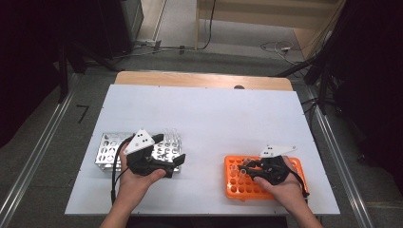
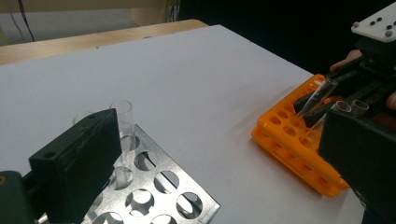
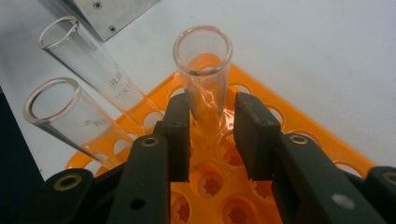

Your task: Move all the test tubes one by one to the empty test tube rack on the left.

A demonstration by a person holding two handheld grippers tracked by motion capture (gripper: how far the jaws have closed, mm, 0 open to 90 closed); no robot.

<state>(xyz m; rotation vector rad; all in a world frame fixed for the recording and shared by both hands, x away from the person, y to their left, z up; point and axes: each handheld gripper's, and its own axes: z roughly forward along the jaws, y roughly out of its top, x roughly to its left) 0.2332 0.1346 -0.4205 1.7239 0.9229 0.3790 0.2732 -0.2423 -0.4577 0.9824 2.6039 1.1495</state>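
— At the near edge of the surface [image 1: 209,118], what are the person's two hands doing?

— Each holds a pair of tongs. The right tongs [image 1: 247,167] sit over the orange rack [image 1: 235,187] at the near right. In the right gripper view their jaws stand either side of a clear glass tube [image 3: 203,70], the one with its open mouth up. The pads look to be against the glass, or very nearly so; I'd call them clenched on that tube, though a sliver of a gap on one side is hard to rule out.

— And the tube itself?

— It stands in the orange rack, its foot down among the holes, a little tilted. Two more glass tubes [image 3: 70,116] lean in the same rack just to its left in that view.

— The other hand?

— The left tongs [image 1: 178,161] hover over the right end of the metal rack [image 1: 107,152] at the near left. In the left gripper view their jaws stand well apart, released, grasping nothing. Between them I see the metal rack's round holes and a clear tube [image 2: 122,122] standing upright in one.

— Farther off?

— The two racks are well apart, with bare white surface between them and beyond. Past the surface's far edge a strip of wood shows, then grey floor [image 1: 228,57] with cables.
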